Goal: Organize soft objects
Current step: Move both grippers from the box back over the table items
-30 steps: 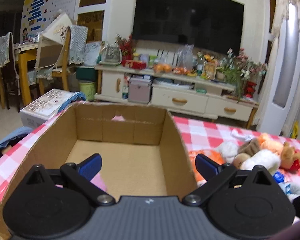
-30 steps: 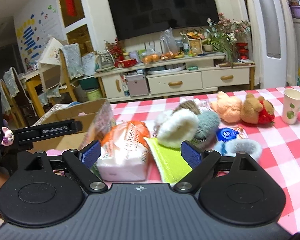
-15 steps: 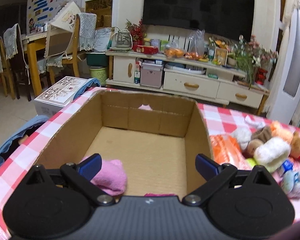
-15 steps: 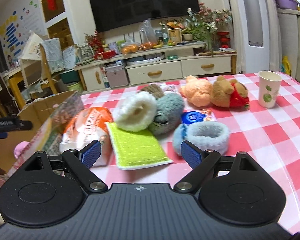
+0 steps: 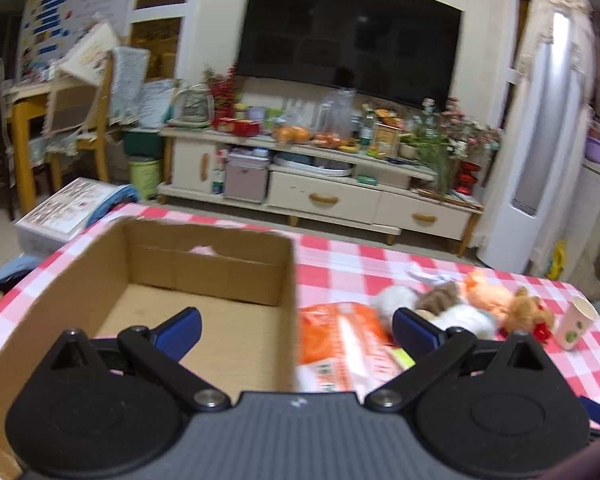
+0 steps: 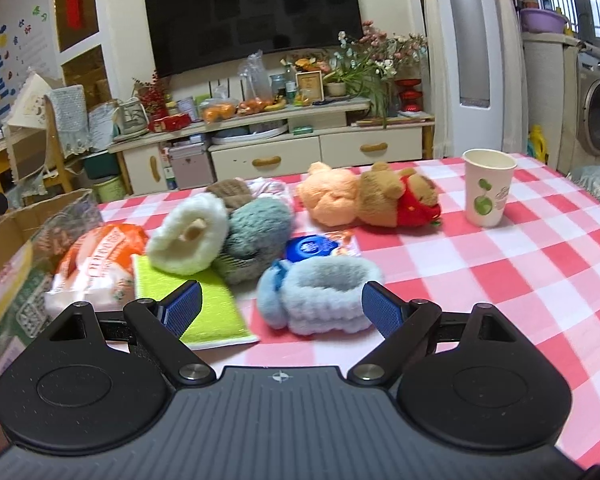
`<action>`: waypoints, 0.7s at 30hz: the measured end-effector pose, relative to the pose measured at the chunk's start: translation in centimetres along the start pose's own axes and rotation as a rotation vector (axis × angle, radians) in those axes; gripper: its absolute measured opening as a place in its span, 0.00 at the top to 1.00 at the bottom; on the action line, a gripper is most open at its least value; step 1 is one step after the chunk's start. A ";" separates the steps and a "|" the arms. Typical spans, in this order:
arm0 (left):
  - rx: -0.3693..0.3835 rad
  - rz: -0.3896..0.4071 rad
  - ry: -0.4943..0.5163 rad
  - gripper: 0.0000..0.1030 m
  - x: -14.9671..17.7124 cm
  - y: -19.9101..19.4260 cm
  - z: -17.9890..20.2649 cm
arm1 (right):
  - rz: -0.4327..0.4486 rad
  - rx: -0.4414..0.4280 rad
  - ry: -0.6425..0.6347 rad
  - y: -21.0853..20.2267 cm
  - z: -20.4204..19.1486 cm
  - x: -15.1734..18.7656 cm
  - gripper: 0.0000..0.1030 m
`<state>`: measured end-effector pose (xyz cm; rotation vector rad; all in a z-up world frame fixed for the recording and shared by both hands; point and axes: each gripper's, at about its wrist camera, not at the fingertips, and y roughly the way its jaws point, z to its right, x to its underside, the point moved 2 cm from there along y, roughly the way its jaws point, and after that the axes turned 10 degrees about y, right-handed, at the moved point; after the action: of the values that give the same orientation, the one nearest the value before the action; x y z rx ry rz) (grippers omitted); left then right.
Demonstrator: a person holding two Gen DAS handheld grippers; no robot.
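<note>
Judging progress as early, I hold the left gripper point(image 5: 296, 328) and right gripper point(image 6: 281, 306) wide and empty; the cardboard box point(image 5: 288, 280) shows bare floor, while the plush toys point(image 6: 368, 200) and blue fluffy band point(image 6: 324, 296) await on the worktop point(image 6: 520, 272).

Television point(image 6: 256, 16): dark screen on the wall, above the cabinet.
Cabinet point(image 6: 284, 152): cream, with drawers; oranges, bottles and flowers crowd its top.
Paper cup point(image 6: 487, 187): upright on the red-checked tabletop point(image 6: 540, 264), white with a green print.
Washing machine point(image 6: 596, 122): far right, door facing the room.
Chair point(image 5: 88, 120): wooden, draped with cloth, far left.
Purple basin point(image 6: 542, 21): on a high ledge, right.
</note>
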<state>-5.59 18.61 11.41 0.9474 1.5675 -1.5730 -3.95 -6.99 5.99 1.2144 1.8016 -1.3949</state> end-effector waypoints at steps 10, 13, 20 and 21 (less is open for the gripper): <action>0.145 -0.001 0.134 0.02 0.0 0.8 6.2 | 0.031 0.055 0.079 0.8 3.7 -1.6 0.00; 0.179 -0.015 0.188 0.02 0.2 1.6 8.2 | 0.051 0.077 0.098 1.5 5.0 -2.5 0.00; 0.198 -0.055 0.275 0.06 1.2 4.3 11.9 | 0.065 0.084 0.167 5.3 8.5 -5.6 0.00; 0.194 -0.057 0.290 0.06 1.3 4.7 12.3 | 0.066 0.084 0.175 6.0 8.8 -5.9 0.00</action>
<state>-2.28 6.23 7.95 1.2952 1.6698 -1.7105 3.13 -16.89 5.60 1.4671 1.8160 -1.3752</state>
